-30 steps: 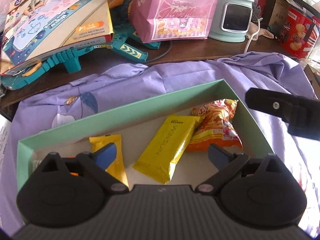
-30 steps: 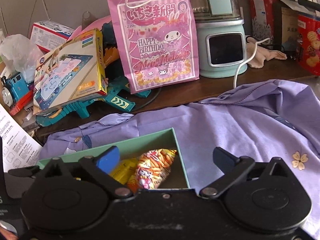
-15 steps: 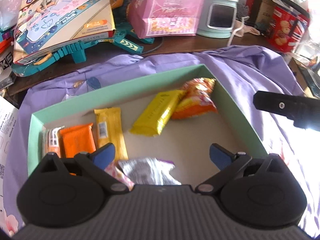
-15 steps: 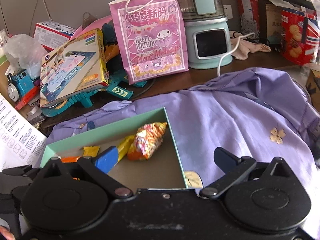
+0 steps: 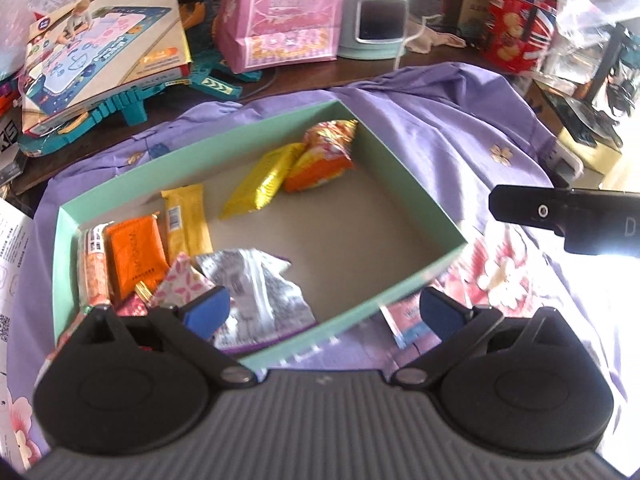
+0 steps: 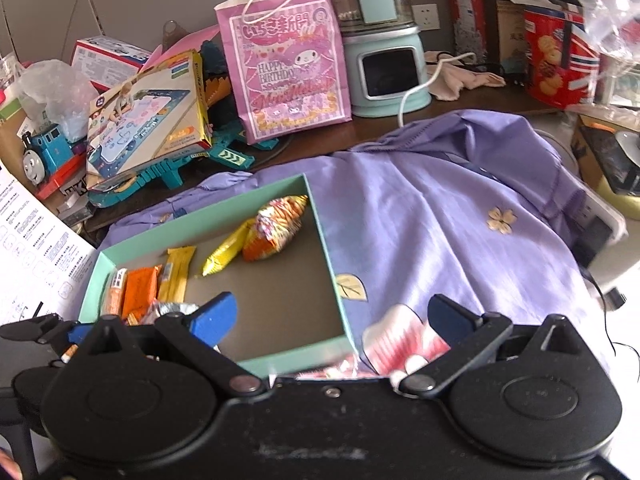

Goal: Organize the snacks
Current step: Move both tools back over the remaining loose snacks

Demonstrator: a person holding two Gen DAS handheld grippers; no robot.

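Snacks [image 5: 260,184] lie flat in the green box [image 5: 404,184] on the purple cloth [image 5: 448,128], grouped along its left and far sides, while both grippers, left [image 5: 322,312] and right [image 6: 332,316], hover with fingers spread and empty, probably free for a stray packet [image 5: 404,320] outside the near wall.

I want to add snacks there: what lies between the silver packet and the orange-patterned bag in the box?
Only bare box floor lies between the silver packet and the orange-patterned bag; the left wrist view shows it.
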